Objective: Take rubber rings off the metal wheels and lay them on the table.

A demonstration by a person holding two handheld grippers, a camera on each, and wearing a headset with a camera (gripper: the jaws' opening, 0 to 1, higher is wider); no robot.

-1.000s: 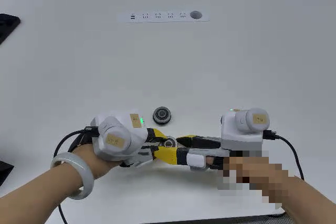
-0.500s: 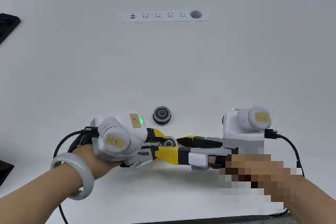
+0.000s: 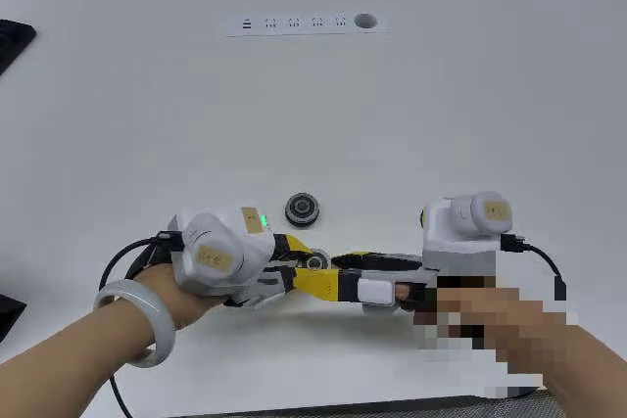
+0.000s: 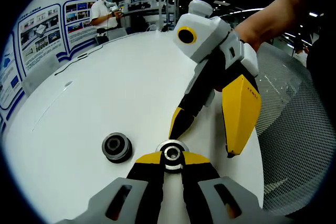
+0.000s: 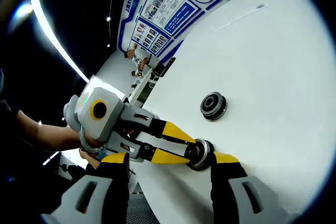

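My left gripper (image 3: 306, 261) (image 4: 172, 162) is shut on a small metal wheel (image 3: 315, 263) (image 4: 172, 153) (image 5: 198, 154) with a dark rim, held just above the white table near its front edge. The right gripper (image 3: 320, 274) (image 5: 169, 160) faces it from the right, open, with one jaw on each side of that wheel. In the left gripper view the right gripper (image 4: 207, 129) shows spread wide. A second wheel with a black rubber ring (image 3: 302, 209) (image 4: 116, 147) (image 5: 213, 105) lies flat on the table just beyond the grippers.
A white power strip (image 3: 304, 23) lies at the far side of the table (image 3: 441, 115). A black object (image 3: 15, 41) sits at the left edge. Cables trail from both grippers toward the table's front edge. A person stands far off in both gripper views.
The right gripper and its hand have drawn a little to the right. The left gripper still holds its wheel in the same place. The loose wheel has not moved.
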